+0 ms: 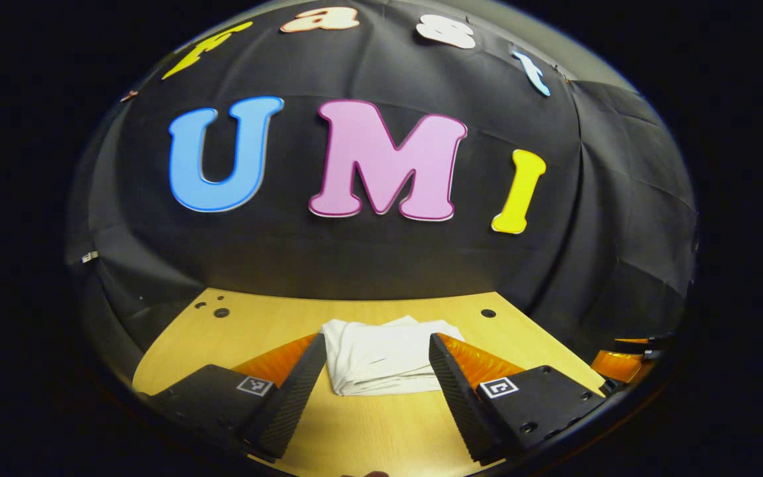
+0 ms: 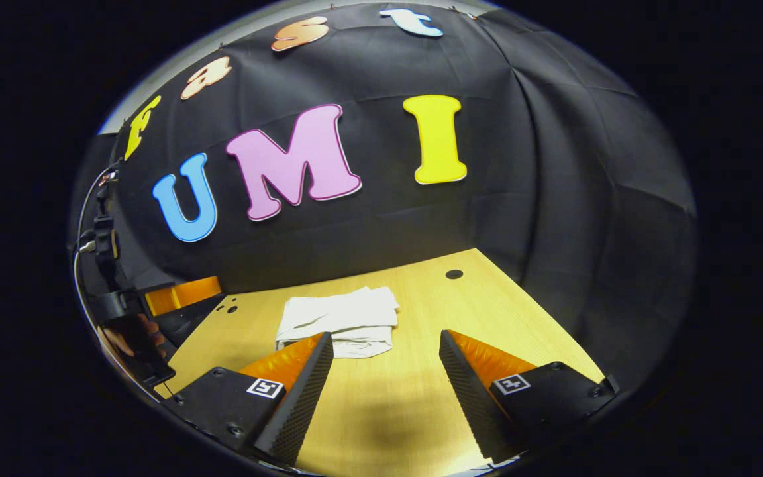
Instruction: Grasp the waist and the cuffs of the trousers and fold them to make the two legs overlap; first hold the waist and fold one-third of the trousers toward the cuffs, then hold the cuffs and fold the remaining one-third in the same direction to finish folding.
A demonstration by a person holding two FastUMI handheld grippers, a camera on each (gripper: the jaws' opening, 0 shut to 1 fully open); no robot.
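The white trousers (image 1: 381, 358) lie folded into a compact stack on the wooden table (image 1: 368, 430). My left gripper (image 1: 376, 348) hovers open just in front of the stack, its fingers framing it without touching. In the right gripper view the same trousers (image 2: 342, 318) lie ahead and to the left, beyond the left fingertip. My right gripper (image 2: 387, 341) is open and holds nothing. At that view's left edge the left gripper (image 2: 176, 298) appears with a hand (image 2: 131, 339) holding it.
Black cloth walls close the table at the back and sides. Small dark holes (image 1: 488, 313) (image 2: 454, 273) mark the tabletop near its far edge. Bare wood (image 2: 487, 311) stretches to the right of the trousers.
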